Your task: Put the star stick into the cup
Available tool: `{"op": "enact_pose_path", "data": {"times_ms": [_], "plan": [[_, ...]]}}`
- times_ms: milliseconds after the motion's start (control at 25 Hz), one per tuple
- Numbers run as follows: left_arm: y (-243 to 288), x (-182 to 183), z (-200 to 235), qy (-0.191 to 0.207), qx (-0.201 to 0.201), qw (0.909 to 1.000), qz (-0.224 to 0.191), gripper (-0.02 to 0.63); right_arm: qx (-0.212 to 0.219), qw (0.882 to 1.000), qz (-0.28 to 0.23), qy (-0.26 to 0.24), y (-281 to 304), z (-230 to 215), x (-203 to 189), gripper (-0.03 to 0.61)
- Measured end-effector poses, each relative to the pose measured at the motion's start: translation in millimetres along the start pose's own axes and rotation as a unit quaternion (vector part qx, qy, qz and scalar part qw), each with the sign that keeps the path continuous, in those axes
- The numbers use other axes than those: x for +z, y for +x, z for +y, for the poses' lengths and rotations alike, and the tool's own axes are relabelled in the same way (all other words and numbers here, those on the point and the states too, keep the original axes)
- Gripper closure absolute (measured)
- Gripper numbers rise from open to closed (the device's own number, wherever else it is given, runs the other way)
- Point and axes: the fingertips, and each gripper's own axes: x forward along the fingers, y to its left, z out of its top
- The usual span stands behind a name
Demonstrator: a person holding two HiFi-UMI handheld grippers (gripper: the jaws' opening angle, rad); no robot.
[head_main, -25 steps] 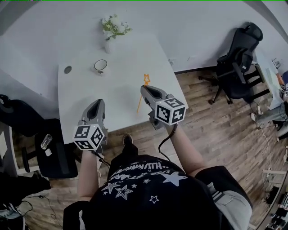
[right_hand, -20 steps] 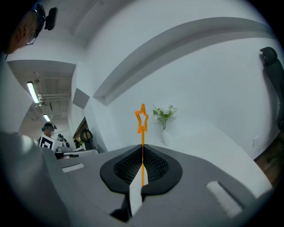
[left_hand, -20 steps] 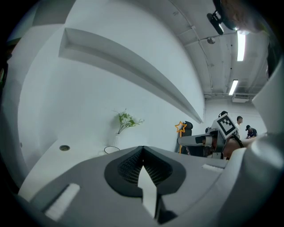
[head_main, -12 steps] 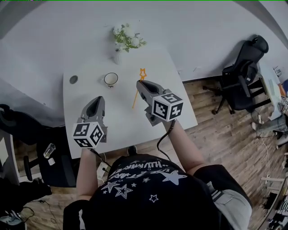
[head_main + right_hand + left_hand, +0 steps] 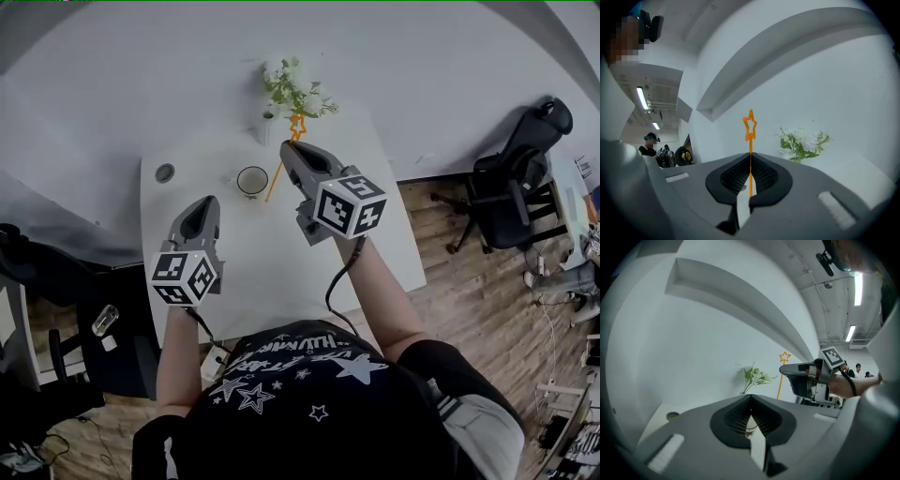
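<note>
The right gripper (image 5: 293, 152) is clamped on the star stick (image 5: 276, 180), with its jaws closed on the thin shaft. The star end points far, toward the plant (image 5: 295, 86). The lower end is just right of the cup (image 5: 251, 181), which stands on the table (image 5: 262, 272). The left gripper (image 5: 200, 214) is near and left of the cup. Its jaws are together, with nothing between them.

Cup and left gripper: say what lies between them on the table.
Nothing: in the head view, only bare white table separates the cup from the left gripper.
</note>
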Motion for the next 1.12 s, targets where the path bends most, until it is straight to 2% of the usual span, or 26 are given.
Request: {"op": "enact_pose_path", "data": {"times_ms": [280,640,1120], "plan": [[14.7,-4.3,25.5,-0.008,-0.001,1.0000,0.003,0.611,-0.017,1.000,0.000,-0.022,44.8,-11.5,-3.7,0.558],[36.4,-31.8,47.3,-0.031,-0.005,0.9991,0.028,0.611,-0.041,0.998,0.038,-0.007,76.1,-34.6,-50.8,0.558],[49.8,-50.1,57.8,-0.049,-0.008,0.9979,0.042,0.611,-0.049,0.994,0.093,0.007,97.5,-52.8,-97.0,0.557]]}}
